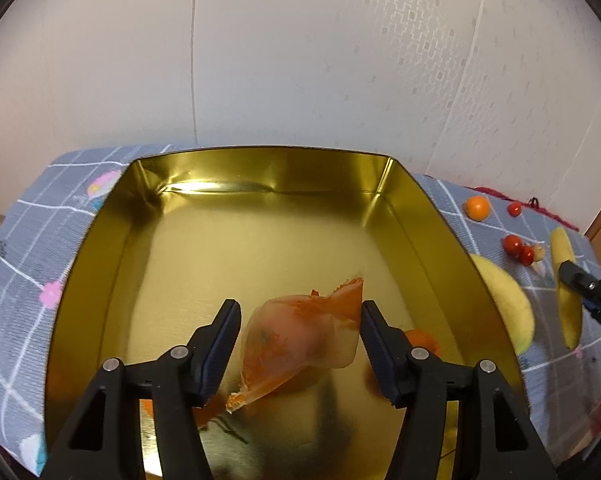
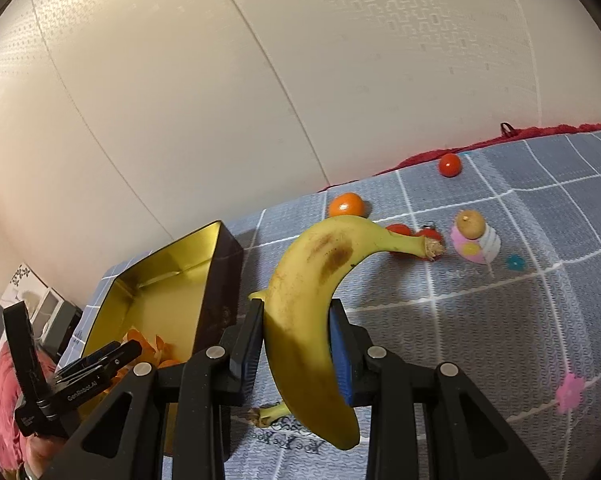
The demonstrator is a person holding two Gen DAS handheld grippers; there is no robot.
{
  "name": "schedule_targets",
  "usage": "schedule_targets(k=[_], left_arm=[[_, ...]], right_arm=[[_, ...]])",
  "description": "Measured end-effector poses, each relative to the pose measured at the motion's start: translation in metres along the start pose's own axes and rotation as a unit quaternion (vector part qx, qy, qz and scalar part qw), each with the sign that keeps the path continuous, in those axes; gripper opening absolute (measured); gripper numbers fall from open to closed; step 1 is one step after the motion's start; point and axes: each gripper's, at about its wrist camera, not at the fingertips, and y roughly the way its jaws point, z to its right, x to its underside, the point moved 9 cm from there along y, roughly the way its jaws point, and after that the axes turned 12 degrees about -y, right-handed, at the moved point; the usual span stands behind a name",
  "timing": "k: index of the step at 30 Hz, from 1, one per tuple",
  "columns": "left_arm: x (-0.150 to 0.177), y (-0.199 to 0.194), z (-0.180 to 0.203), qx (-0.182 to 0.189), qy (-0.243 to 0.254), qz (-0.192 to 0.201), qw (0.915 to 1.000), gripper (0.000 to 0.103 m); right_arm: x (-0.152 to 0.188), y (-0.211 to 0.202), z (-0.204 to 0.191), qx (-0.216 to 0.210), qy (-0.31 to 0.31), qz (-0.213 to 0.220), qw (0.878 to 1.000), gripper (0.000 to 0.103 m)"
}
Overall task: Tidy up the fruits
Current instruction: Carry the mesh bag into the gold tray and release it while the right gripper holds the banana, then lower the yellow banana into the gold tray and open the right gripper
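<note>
**A:** What is the right gripper [image 2: 296,344] doing?

**B:** Its two black fingers are pressed against the sides of a yellow banana [image 2: 312,312], one on each flank, pinching it at its middle. The banana curves upward between them, stem end pointing away toward the far right, with brown bruising on its upper skin. It appears lifted off the cloth, though the angle makes that hard to confirm.

**A:** And the left gripper [image 1: 298,344]?

**B:** Its jaws are spread wide and hold nothing. It hangs over a gold-lined tin box [image 1: 112,240]. Between and below the fingers lies a translucent orange wrapper [image 1: 300,332], apart from both pads. Small orange pieces sit on the box floor near its close edge.

**A:** Where does the box stand?

**B:** On a grey-blue checked tablecloth [image 2: 480,320] with little flower prints, against a pale wall. Seen from the right wrist, the box is to the left of the banana, just beside it.

**A:** What other fruit lies out?

**B:** Beyond the banana, on the cloth: an orange [image 2: 346,205], a lone red tomato [image 2: 449,165] farther back, more small red ones partly hidden behind the banana's stem, and a small brownish round fruit [image 2: 470,224]. From the left wrist, a large yellow-green fruit [image 1: 508,304] lies just beside the box's right wall.
</note>
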Motion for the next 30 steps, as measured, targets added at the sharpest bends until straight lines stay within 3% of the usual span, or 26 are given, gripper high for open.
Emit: schedule_targets(k=[4, 8, 14, 20, 30], left_arm=[[0.000, -0.003, -0.001, 0.003, 0.002, 0.003, 1.0000, 0.065], [-0.002, -0.016, 0.001, 0.020, 0.002, 0.021, 0.9996, 0.081], [-0.010, -0.035, -0.009, 0.017, 0.007, 0.056, 0.9983, 0.092], [-0.015, -0.045, -0.026, 0.009, -0.005, 0.073, 0.9973, 0.100], [-0.014, -0.048, -0.045, -0.003, -0.018, 0.073, 0.9972, 0.102]], right_arm=[[-0.002, 0.003, -0.011, -0.013, -0.007, 0.002, 1.000, 0.031], [-0.007, 0.007, -0.031, -0.032, -0.024, 0.006, 0.999, 0.031], [-0.010, 0.015, -0.064, -0.061, -0.061, 0.008, 0.996, 0.031], [-0.010, 0.023, -0.100, -0.072, -0.108, 0.012, 0.991, 0.031], [-0.007, 0.048, -0.148, -0.101, -0.174, -0.011, 0.979, 0.031]])
